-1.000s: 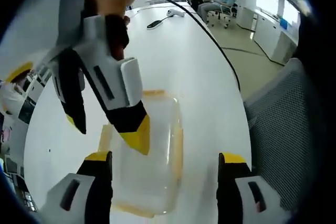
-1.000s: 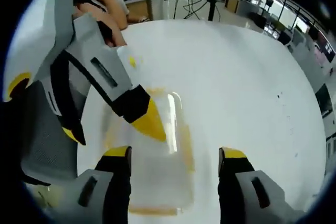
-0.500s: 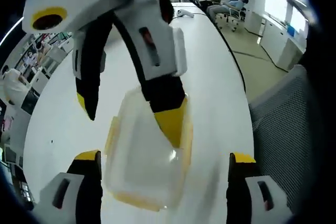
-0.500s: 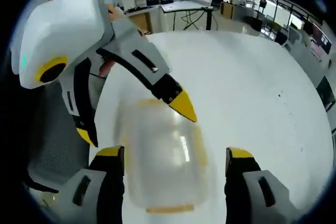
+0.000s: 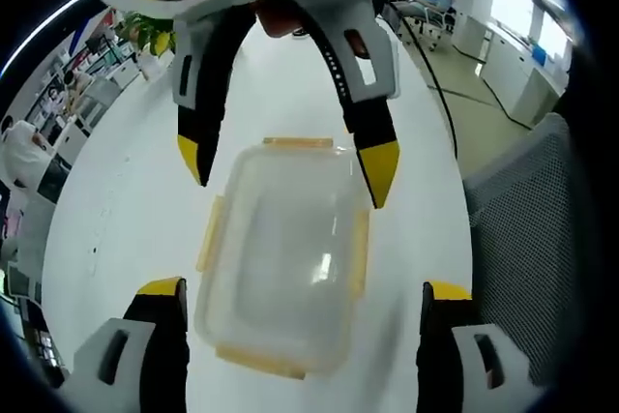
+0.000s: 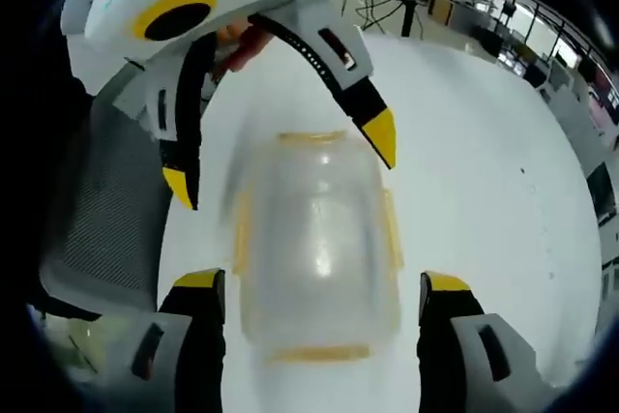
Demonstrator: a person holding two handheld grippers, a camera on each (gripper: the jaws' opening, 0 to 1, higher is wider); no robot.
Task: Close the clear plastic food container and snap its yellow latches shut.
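Lying at the centre of both views, the clear plastic food container (image 5: 282,256) rests flat on the white table (image 5: 126,229), its lid on and four yellow latches (image 5: 362,254) showing along its edges, one per side. In the left gripper view, the left gripper (image 5: 302,289) rises from the bottom of the frame with its yellow-tipped jaws wide apart, one on each side of the container's near end, holding nothing. The right gripper (image 5: 290,171) comes down from the top of that frame, its jaws also spread, straddling the container's far end; whether its tips touch the container cannot be told. In the right gripper view the arrangement mirrors: the right gripper (image 6: 322,287) stands parted at the bottom, and the left gripper (image 6: 280,166) reaches in from the top over the blurred container (image 6: 314,249). A grey mesh chair (image 5: 527,229) sits at the right of the left gripper view. Desks and seated people fill its upper right.
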